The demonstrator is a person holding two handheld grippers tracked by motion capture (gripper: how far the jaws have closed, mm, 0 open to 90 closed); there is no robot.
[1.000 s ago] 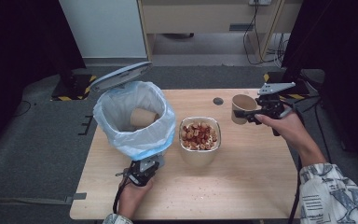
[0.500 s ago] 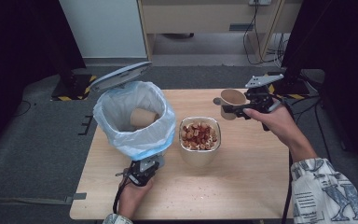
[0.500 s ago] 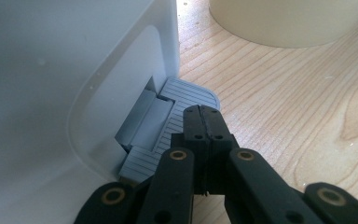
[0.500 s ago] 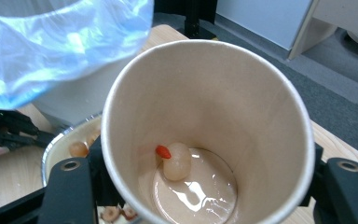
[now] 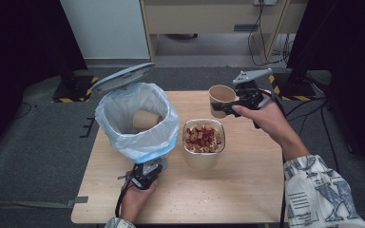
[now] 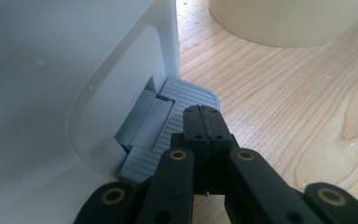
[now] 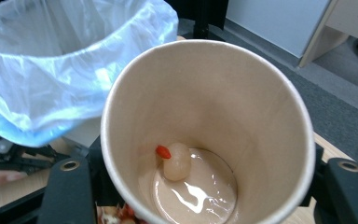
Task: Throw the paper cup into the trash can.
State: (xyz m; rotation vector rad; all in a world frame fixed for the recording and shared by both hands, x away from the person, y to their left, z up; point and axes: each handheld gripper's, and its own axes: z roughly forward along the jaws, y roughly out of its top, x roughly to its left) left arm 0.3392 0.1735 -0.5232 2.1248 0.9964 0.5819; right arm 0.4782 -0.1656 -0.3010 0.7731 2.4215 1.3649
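The right gripper point(image 5: 232, 106) clamps the paper cup point(image 5: 221, 100) above the table's far edge, beside the bowl point(image 5: 204, 142). The left gripper point(image 6: 204, 122), jaws closed, presses the bin's pedal point(image 6: 177, 109).

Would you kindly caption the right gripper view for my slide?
Right tool holds a tilted paper cup with leftover liquid near the lined bin.

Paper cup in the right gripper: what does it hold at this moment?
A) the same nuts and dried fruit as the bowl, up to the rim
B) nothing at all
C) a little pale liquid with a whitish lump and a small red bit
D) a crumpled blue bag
C: the right gripper view looks into the paper cup, where a shallow pool of pale liquid lies at the bottom with a whitish lump and a small red bit.
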